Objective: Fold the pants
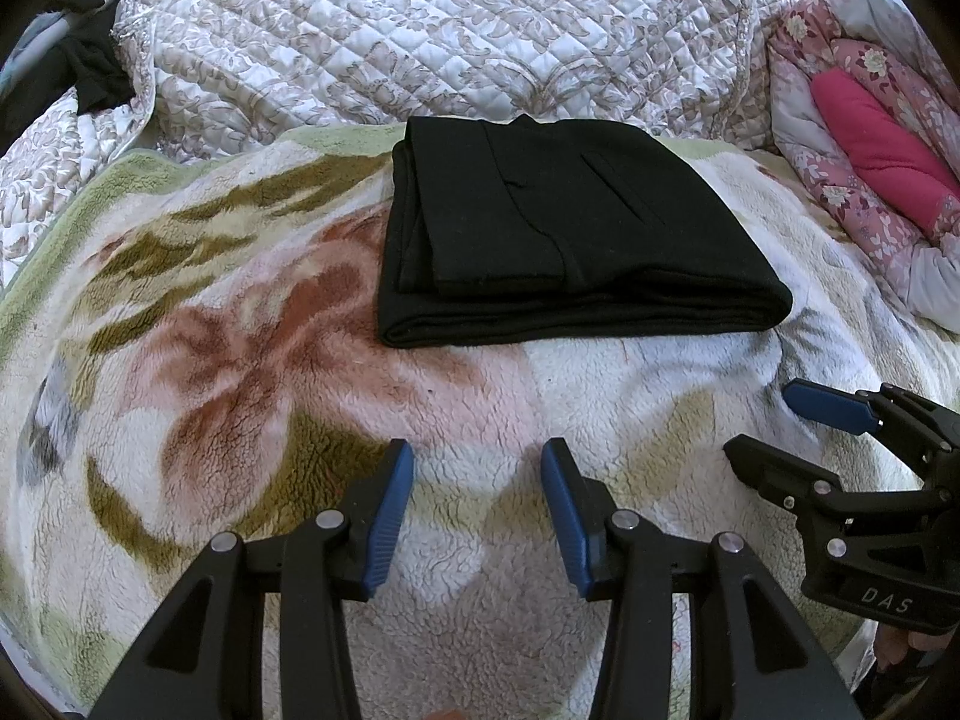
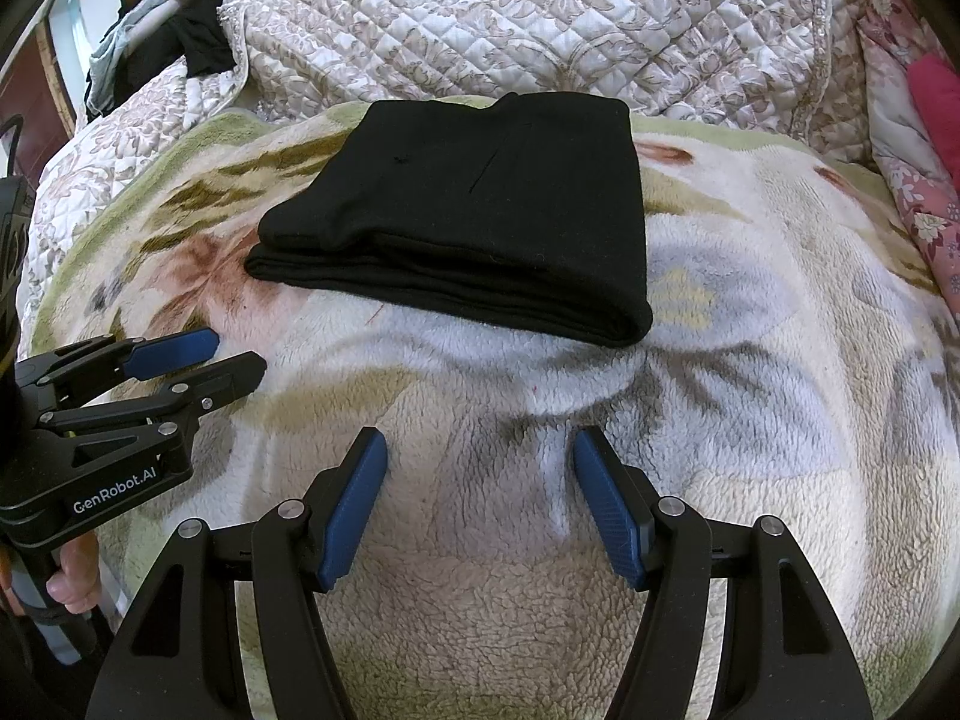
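Bed with fleece floral blanket (image 1: 252,372) spread across; folded black pants (image 1: 558,222) lying flat on it, far centre; quilted bedspread (image 1: 384,30) beyond.

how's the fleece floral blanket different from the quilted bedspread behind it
The fluffy fleece floral blanket has big rust and olive flowers; the quilted satin bedspread has small beige leaf motifs in diamond stitching. The blanket lies flat, bearing the folded black pants; the bedspread rises behind, bare. Both have pale grounds.
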A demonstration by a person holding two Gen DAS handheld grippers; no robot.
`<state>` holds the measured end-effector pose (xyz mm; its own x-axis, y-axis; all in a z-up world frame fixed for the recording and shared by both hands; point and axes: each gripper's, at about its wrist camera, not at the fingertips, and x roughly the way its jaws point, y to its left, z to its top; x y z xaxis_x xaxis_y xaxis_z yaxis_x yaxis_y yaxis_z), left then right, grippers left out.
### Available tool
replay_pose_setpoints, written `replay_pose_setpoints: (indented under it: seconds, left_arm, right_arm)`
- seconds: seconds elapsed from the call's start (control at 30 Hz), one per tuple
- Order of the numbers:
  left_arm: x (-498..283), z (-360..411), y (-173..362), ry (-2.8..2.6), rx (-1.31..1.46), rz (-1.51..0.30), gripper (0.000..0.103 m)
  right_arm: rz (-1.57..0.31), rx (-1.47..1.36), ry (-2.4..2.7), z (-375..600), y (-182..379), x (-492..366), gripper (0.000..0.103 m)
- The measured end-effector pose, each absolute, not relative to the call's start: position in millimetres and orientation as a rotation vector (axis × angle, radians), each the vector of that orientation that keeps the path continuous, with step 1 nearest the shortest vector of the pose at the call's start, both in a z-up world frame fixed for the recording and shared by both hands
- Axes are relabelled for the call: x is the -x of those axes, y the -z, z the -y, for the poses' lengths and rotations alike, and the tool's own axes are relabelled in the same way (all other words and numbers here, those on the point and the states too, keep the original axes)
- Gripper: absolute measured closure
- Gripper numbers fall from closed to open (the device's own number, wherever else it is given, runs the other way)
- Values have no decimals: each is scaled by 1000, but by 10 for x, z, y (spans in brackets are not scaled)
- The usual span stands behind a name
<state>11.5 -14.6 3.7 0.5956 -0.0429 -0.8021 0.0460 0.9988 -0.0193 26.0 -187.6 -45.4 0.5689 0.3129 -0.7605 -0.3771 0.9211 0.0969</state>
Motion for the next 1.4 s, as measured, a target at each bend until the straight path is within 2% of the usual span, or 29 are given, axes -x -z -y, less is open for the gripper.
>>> replay_pose_setpoints:
  seconds: [1.4]
  left_arm:
    - [-119,174,-35,49,-18,-933,55]
  right_arm:
    - [-876,83,-406,1892,453,-254,38]
